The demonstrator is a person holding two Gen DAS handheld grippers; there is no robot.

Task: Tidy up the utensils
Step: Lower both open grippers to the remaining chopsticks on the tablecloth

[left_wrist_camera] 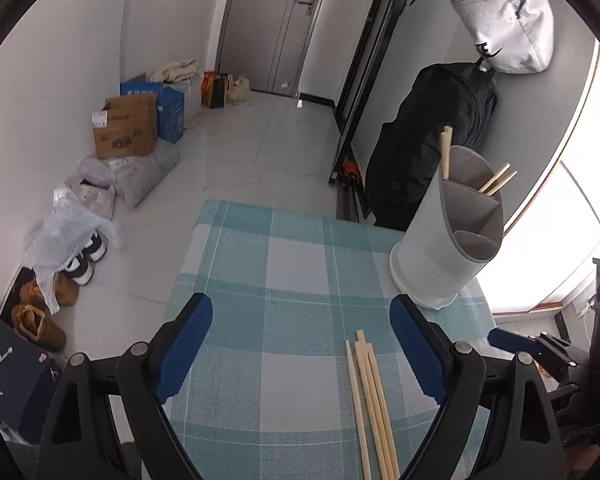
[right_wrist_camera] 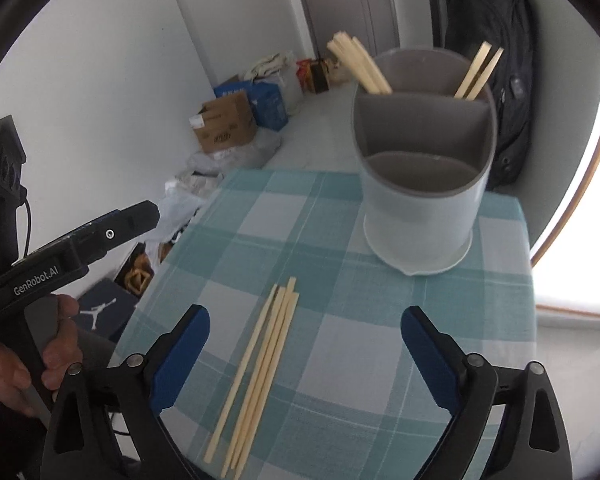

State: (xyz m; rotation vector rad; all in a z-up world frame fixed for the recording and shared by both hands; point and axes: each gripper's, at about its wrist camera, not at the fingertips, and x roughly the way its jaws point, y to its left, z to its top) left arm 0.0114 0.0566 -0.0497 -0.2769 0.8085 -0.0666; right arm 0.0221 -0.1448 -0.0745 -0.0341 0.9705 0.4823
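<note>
Several wooden chopsticks lie side by side on the checked tablecloth; they also show in the left wrist view. A grey utensil holder with three compartments stands at the far right of the table; it also shows in the left wrist view. Its back compartment holds chopsticks on the left and two more on the right. My right gripper is open and empty above the loose chopsticks. My left gripper is open and empty, with the loose chopsticks between its fingers near the right one.
The small table's left and far edges drop to a tiled floor. Boxes, bags and shoes line the left wall. A black backpack hangs behind the holder. The left hand-held gripper shows at the left of the right wrist view.
</note>
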